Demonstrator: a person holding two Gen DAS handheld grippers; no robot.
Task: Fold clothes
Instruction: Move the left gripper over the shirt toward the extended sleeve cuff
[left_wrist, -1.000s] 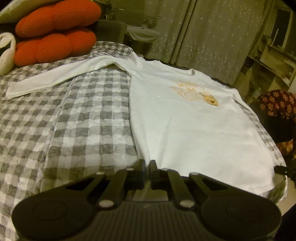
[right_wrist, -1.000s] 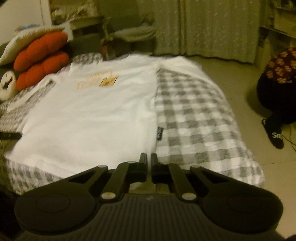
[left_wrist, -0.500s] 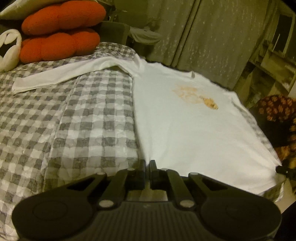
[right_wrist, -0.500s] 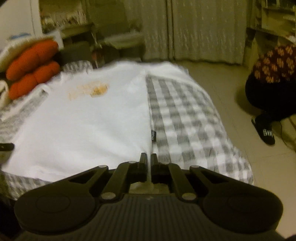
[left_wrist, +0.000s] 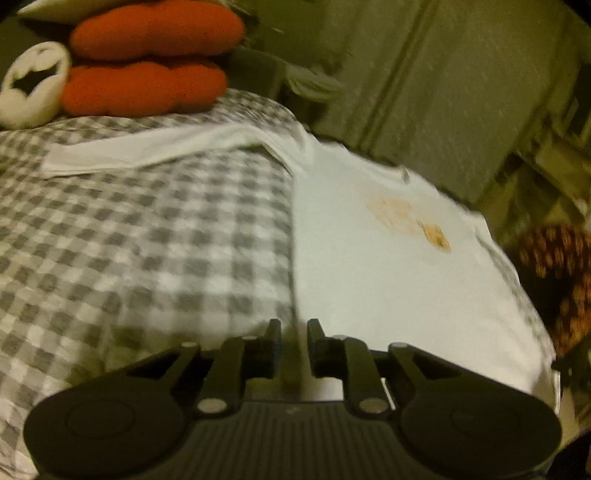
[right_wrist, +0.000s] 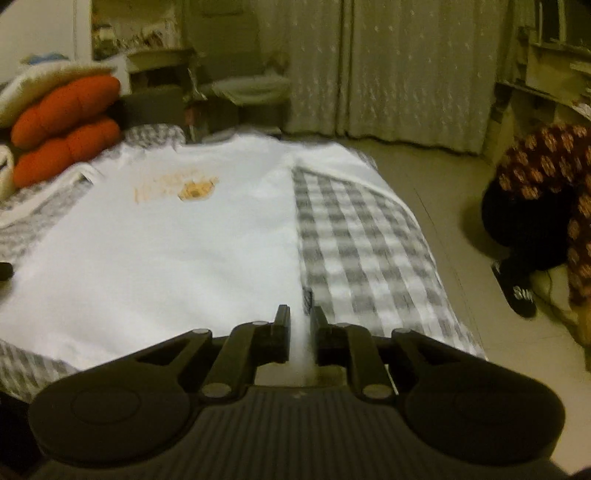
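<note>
while both grippers stay pinched on the hem corners of the white long-sleeved shirt (left_wrist: 388, 280), the views have pushed closer over the last second and gone blurry, so both hands appear to be moving, carrying the hem toward 12 o'clock. the left gripper (left_wrist: 294, 332) has its fingers nearly closed on a narrow strip of the shirt's left edge, and the right gripper (right_wrist: 300, 321) is likewise almost closed on white cloth at the right edge, just below a small dark side label (right_wrist: 307, 300). as a judgement, this reads as the bottom hem being lifted for a fold up toward the collar, though the body of the shirt lies flat and face up, its orange print (right_wrist: 195, 189) showing at 11 o'clock in the right view. one sleeve (left_wrist: 147, 151) stretches out flat toward 10 o'clock in the left view; the other runs off toward 1 o'clock in the right view. the shirt rests on a bed covered in a grey-and-white checked sheet (left_wrist: 147, 258), soft enough to drag on cloth. two orange cushions (left_wrist: 147, 62) are stacked at 11 o'clock, pale curtains (right_wrist: 406, 74) hang at 12 o'clock, and a person in a dark patterned garment (right_wrist: 546, 192) crouches on the floor at 3 o'clock.
</note>
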